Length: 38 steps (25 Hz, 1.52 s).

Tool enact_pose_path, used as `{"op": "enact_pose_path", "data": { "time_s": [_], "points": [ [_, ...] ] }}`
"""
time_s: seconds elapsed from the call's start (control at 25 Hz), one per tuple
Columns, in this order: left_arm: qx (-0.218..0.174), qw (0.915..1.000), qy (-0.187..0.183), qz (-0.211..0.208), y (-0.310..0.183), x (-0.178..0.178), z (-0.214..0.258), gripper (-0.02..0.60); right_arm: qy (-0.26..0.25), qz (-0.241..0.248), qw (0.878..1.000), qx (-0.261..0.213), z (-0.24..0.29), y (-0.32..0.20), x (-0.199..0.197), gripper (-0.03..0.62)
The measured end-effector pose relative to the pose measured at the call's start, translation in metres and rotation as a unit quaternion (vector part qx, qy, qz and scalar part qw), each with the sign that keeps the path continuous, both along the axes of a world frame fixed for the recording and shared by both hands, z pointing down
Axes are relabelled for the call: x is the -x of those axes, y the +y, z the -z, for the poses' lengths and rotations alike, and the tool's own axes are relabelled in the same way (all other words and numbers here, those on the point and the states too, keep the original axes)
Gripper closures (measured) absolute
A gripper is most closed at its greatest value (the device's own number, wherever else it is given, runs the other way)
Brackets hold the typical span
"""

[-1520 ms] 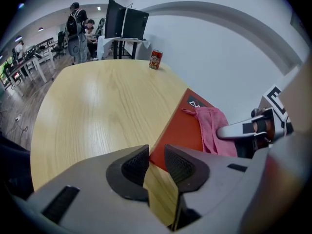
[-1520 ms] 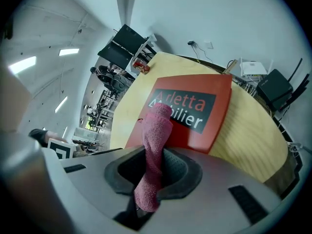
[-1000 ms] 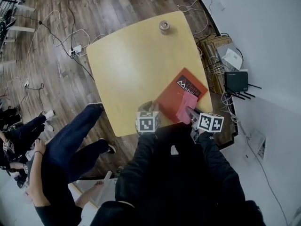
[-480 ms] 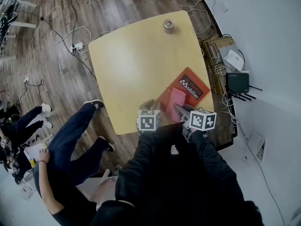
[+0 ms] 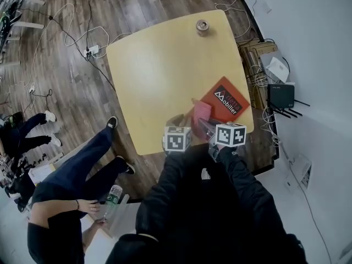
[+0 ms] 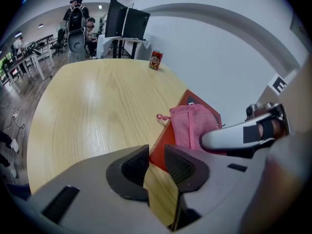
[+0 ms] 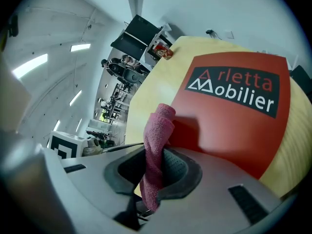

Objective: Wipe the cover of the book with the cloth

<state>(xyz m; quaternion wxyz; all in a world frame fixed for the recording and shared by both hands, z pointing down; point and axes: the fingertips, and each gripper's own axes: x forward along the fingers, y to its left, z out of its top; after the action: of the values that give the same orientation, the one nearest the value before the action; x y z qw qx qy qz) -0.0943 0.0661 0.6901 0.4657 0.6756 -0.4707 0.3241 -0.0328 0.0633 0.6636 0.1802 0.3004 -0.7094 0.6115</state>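
Right tongs (image 7: 155,156) pinch the pink terry cloth (image 7: 159,123) over the red hardcover book (image 7: 234,123) just ahead. Left tongs (image 6: 156,161) are barely apart and empty. The book looks unpinned, so wiping could slide it.

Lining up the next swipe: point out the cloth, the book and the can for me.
cloth (image 7: 158,130), right gripper view: the fold standing just above the jaws.
book (image 7: 229,126), right gripper view: bare red cover below the title.
can (image 6: 155,60), left gripper view: its red side.
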Motion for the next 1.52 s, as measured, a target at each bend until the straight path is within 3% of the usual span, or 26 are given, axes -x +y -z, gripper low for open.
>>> {"op": "enact_pose_path", "data": {
  "time_s": [1.08,1.52],
  "points": [
    [-0.005,0.9999,-0.013,-0.005,-0.001,0.001,-0.003,0.463,0.05,-0.016,0.998,0.02,-0.017,0.042,-0.069,0.516],
    [-0.005,0.9996,-0.026,0.012,-0.001,0.002,0.002,0.463,0.031,0.0,0.999,-0.024,0.018,0.028,-0.077,0.516]
  ]
}}
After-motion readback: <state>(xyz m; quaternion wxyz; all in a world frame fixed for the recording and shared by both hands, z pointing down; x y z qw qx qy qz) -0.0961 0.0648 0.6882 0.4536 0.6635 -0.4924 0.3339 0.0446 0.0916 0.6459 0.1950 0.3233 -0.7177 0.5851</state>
